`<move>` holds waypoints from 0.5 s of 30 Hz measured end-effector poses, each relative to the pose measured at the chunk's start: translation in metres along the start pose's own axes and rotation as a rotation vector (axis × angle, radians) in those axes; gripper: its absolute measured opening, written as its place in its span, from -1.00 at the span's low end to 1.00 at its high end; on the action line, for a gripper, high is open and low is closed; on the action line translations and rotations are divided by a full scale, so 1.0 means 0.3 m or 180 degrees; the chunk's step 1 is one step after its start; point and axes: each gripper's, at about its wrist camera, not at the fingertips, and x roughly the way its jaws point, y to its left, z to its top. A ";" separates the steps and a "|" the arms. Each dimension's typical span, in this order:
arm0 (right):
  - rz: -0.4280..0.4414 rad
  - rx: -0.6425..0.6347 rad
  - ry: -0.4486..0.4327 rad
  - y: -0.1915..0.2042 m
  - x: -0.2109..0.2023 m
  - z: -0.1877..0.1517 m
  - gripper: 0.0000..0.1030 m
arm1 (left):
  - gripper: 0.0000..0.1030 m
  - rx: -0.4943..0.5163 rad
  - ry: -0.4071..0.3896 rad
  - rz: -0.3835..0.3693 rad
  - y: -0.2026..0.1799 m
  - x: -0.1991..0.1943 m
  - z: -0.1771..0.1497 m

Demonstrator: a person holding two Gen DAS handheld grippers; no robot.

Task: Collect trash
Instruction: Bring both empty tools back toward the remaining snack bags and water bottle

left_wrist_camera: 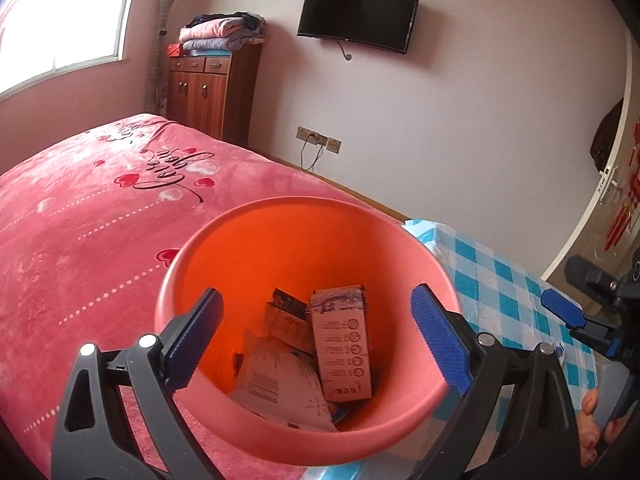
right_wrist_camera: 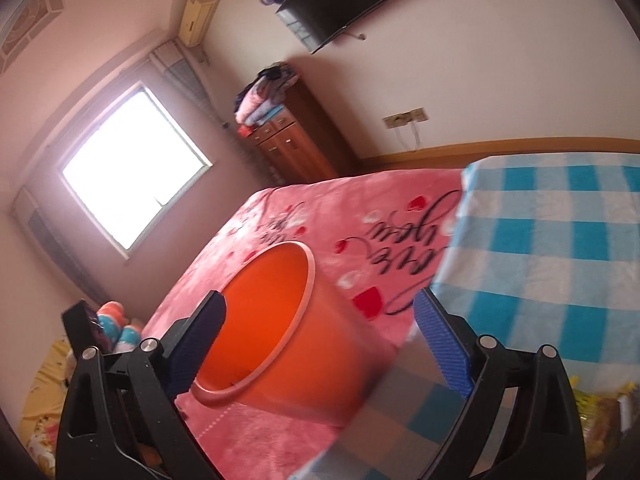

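An orange-pink plastic bin [left_wrist_camera: 280, 248] stands between the bed and the table. It holds a tall cardboard carton [left_wrist_camera: 344, 344], a white paper packet [left_wrist_camera: 280, 388] and other crumpled packaging. My left gripper [left_wrist_camera: 316, 336] is open and empty, hovering right over the bin's mouth. My right gripper [right_wrist_camera: 320, 344] is open and empty, tilted, with the bin [right_wrist_camera: 280, 320] between and beyond its fingers. The right gripper also shows at the right edge of the left wrist view [left_wrist_camera: 576, 316].
A bed with a pink heart-print blanket [left_wrist_camera: 80, 220] lies left of the bin. A table with a blue-white checked cloth [right_wrist_camera: 560, 248] is at the right; a yellow bag [right_wrist_camera: 604, 420] sits near its edge. A wooden cabinet [left_wrist_camera: 208, 88] and wall TV [left_wrist_camera: 358, 16] are behind.
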 end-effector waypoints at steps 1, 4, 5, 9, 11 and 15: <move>-0.0035 0.0004 -0.0019 -0.013 -0.014 -0.006 0.82 | 0.85 0.0016 -0.0003 -0.0010 -0.007 0.000 0.002; -0.0169 0.0033 -0.0103 -0.055 -0.063 -0.028 0.82 | 0.85 0.0063 0.0013 -0.0055 -0.043 -0.002 -0.006; -0.0197 0.0044 -0.0117 -0.064 -0.066 -0.032 0.82 | 0.85 0.0092 0.0033 -0.0076 -0.061 0.000 -0.010; -0.0395 0.0066 -0.0193 -0.109 -0.129 -0.061 0.84 | 0.85 0.0223 0.0054 -0.0107 -0.118 0.000 -0.029; -0.0525 0.0045 -0.0228 -0.134 -0.164 -0.073 0.84 | 0.85 0.0291 0.0072 -0.0163 -0.157 0.000 -0.040; -0.0733 0.0029 -0.0298 -0.177 -0.225 -0.097 0.85 | 0.85 0.0460 0.0077 -0.0181 -0.230 0.000 -0.065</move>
